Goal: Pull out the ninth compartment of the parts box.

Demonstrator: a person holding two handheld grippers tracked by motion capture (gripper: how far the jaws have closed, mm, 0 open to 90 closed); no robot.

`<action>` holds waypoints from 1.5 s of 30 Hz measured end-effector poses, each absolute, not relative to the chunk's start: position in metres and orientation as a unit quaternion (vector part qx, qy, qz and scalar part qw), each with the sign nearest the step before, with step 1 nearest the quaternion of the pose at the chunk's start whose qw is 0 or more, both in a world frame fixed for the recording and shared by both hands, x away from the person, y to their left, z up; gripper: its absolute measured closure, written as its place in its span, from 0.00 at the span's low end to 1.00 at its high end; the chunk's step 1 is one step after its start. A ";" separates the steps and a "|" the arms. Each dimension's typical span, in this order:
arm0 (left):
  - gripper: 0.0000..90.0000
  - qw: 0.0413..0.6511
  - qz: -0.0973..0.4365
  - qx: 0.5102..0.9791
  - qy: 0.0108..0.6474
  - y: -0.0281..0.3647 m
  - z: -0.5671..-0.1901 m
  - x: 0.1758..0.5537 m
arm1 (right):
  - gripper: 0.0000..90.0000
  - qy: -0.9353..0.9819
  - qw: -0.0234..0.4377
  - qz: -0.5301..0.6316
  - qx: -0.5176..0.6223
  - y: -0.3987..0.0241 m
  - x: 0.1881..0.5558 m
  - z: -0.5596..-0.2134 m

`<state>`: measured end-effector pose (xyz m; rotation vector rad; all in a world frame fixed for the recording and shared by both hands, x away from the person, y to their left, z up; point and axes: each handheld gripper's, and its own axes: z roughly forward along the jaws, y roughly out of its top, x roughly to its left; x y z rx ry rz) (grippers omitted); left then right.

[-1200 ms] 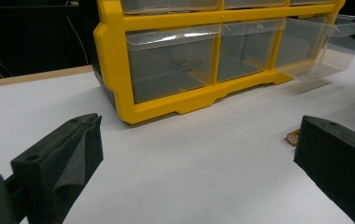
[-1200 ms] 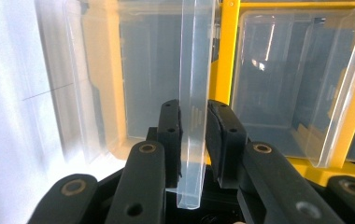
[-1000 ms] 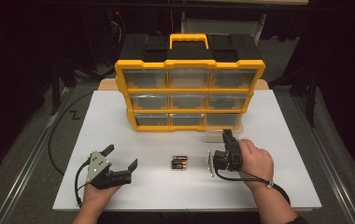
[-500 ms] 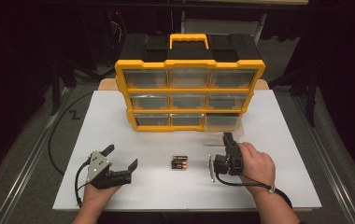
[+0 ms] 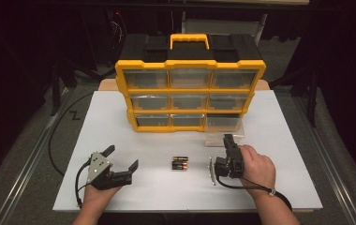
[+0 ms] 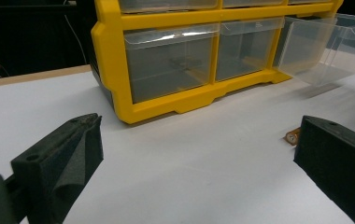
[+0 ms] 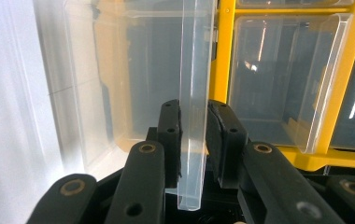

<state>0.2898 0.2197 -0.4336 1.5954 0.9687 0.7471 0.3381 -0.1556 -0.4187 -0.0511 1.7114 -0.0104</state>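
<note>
The left gripper rests low on the white table with its jaws spread wide and nothing between them; ahead of its fingertips lies open sheet up to the yellow organizer, and off its right jaw sit the batteries, near but not touching. The step in hand looks like drawing out the organizer's bottom-right bin: the clear drawer is out of its slot and stands on the table just in front of the frame. The right gripper has its jaws narrowed onto the drawer's front wall, one pad on each face of the thin plastic. The next move probably calls for bringing the drawer toward the person and setting it down flat, keeping it level since the grip is on one thin wall only. The batteries lie to the left of the right fingers, so they likely go in afterwards. Room is good: bare table on both sides of the right fingers, the table's near edge behind the hand, and the organizer's frame as the only close obstacle ahead.
</note>
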 end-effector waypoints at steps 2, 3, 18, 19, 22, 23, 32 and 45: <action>0.02 0.536 0.314 0.670 0.407 0.220 -0.434 0.290 | 0.87 0.755 0.655 -0.005 -0.023 -0.156 0.338 -0.419; 0.02 0.536 0.314 0.670 0.406 0.220 -0.434 0.290 | 0.87 0.756 0.655 -0.005 -0.023 -0.155 0.338 -0.418; 0.02 0.535 0.310 0.672 0.408 0.219 -0.435 0.290 | 0.87 0.756 0.655 -0.002 -0.022 -0.156 0.337 -0.417; 0.02 0.534 0.310 0.672 0.409 0.219 -0.435 0.290 | 0.87 0.755 0.656 -0.004 -0.025 -0.156 0.338 -0.416; 0.02 0.535 0.309 0.671 0.410 0.219 -0.435 0.291 | 0.87 0.754 0.656 -0.001 -0.024 -0.155 0.338 -0.417; 0.02 0.535 0.309 0.671 0.409 0.219 -0.435 0.291 | 0.87 0.754 0.656 -0.002 -0.024 -0.155 0.338 -0.417; 0.02 0.536 0.311 0.670 0.409 0.220 -0.435 0.290 | 0.74 0.763 0.646 0.001 -0.019 -0.154 0.332 -0.416; 0.02 0.538 0.310 0.669 0.407 0.219 -0.434 0.290 | 0.64 0.790 0.613 0.001 -0.014 -0.166 0.306 -0.435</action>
